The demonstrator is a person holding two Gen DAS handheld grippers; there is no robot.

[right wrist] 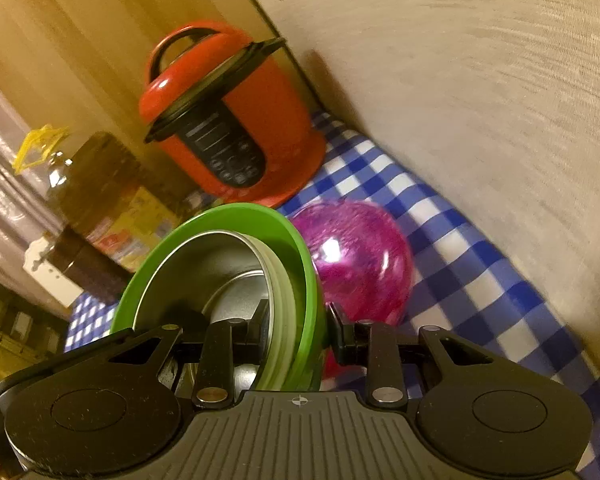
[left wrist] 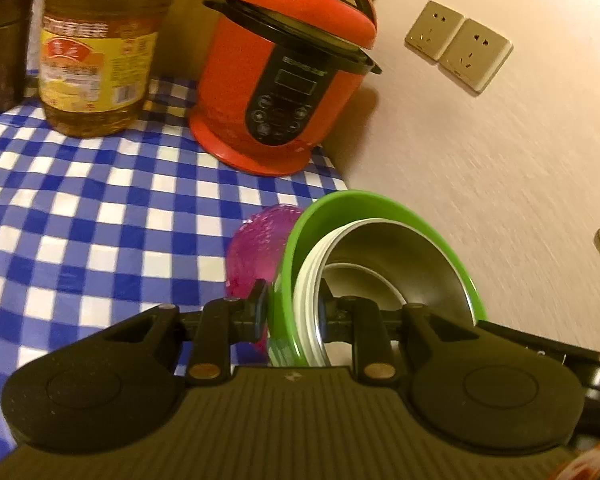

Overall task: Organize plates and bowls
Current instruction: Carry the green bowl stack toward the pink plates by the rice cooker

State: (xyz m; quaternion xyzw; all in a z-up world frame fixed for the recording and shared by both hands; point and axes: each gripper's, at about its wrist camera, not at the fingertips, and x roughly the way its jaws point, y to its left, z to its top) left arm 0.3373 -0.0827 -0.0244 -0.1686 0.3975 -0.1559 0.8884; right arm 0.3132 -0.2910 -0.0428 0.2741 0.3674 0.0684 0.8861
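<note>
A green bowl (left wrist: pixel 342 204) is held up on edge above the checked cloth (left wrist: pixel 84 216), with a steel bowl (left wrist: pixel 404 256) nested inside it; pale rims (left wrist: pixel 306 300) between the two suggest more dishes in the stack, though how many cannot be counted, and a smaller steel base (left wrist: pixel 360 280) shows deep inside. The left gripper (left wrist: pixel 292 308) pinches one side of the stack's rim, one finger outside the green wall and one inside the steel, and the right gripper (right wrist: pixel 296 320) pinches the opposite side the same way; both pairs of jaws are pressed onto the bowl walls. One magenta bowl (right wrist: pixel 356 256), translucent and glittery, sits just beside the stack, seemingly mouth down on the cloth, and is half hidden behind the green rim in the left wrist view. Beyond stand one red cooker (left wrist: pixel 284 80) with a black control panel, one oil bottle (left wrist: pixel 96 52) with a yellow label, cut off at the top in the left view, and one dark jar (left wrist: pixel 4 44), cut off at the frame edge. Two wall sockets (left wrist: pixel 458 46) sit side by side on the pale wall (left wrist: pixel 500 200). The right wrist view is blurred, and the clutter at its left edge is too smeared to make out.
</note>
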